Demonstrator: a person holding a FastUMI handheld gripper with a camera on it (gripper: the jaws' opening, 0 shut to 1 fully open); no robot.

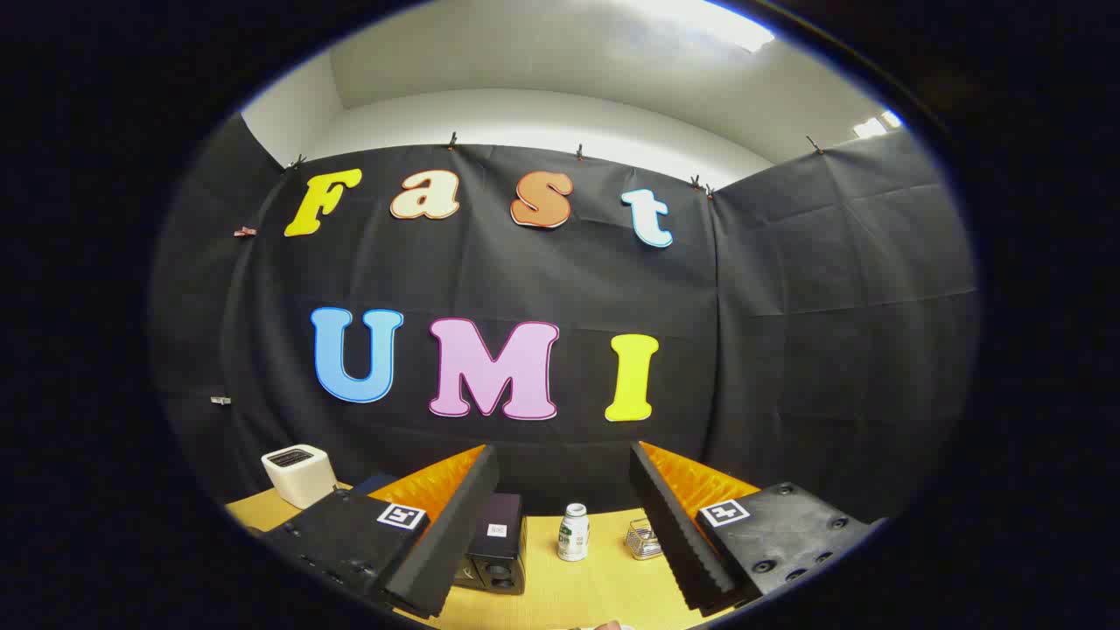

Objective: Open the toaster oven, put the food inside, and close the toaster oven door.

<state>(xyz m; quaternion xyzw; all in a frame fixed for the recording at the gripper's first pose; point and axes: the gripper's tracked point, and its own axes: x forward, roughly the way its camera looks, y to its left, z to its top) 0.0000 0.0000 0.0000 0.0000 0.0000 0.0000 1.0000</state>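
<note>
While nothing is held, the gripper (564, 525) is seen with its two fingers (442, 542) spread wide apart over the wooden table (560, 595). A small black toaster oven (497, 553) is spotted on the table at about 11 o'clock from the gap, tucked right beside the left finger, door looks shut. A little white bottle (574, 532) is stood upright at roughly 12 o'clock, between the fingers and well ahead of them. A small wire basket (643, 539) is parked at 1 o'clock, just beside the right finger. A white boxy appliance (299, 474) is set way off at 10 o'clock, beyond the left finger.
</note>
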